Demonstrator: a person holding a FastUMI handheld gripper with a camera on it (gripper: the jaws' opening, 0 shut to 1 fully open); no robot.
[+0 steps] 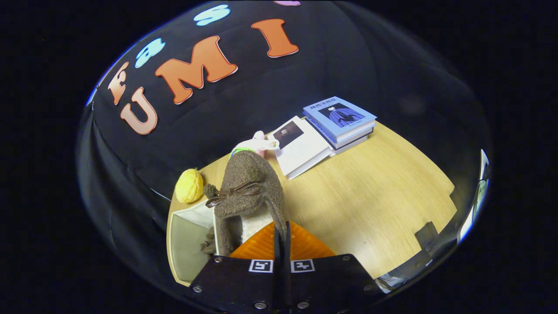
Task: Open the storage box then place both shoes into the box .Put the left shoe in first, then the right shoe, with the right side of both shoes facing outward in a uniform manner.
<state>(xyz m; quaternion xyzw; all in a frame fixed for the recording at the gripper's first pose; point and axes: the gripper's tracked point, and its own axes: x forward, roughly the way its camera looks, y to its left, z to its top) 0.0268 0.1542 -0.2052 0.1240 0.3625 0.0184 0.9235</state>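
A: While the tongs sit near the view's bottom, what does the shoe look like?

B: Brown, fuzzy, a woolly texture all over. A thin dark-brown bow is tied across its top. Pale fleece lining shows inside the opening. One shoe visible.

A: Position of the shoe?

B: Just ahead of the fingers and raised, toe pointing away toward the booth wall, heel end toward the tongs. It hangs partly over the storage box, a pale open container at the near corner of the surface. Whether the sole touches the box rim, I cannot tell.

A: State of the tongs?

B: Fingers nearly together, only a thin slit between them. The rim of the shoe's opening runs down into that slit, so both fingers appear to pinch the collar edge. Narrow, holding the shoe.

A: Pose of the tongs?

B: Pointed forward and slightly down over the box corner, fingers upright side by side. Two square marker tags sit on the body just behind the fingers.

A: Anything else on the surface?

B: A yellow knobbly toy beside the box, beyond it. A pink and white plush past the shoe's toe. An open white book next to that, touching a stack of books with a blue cover on top. A dark piece of tape is stuck near the surface's far right edge.
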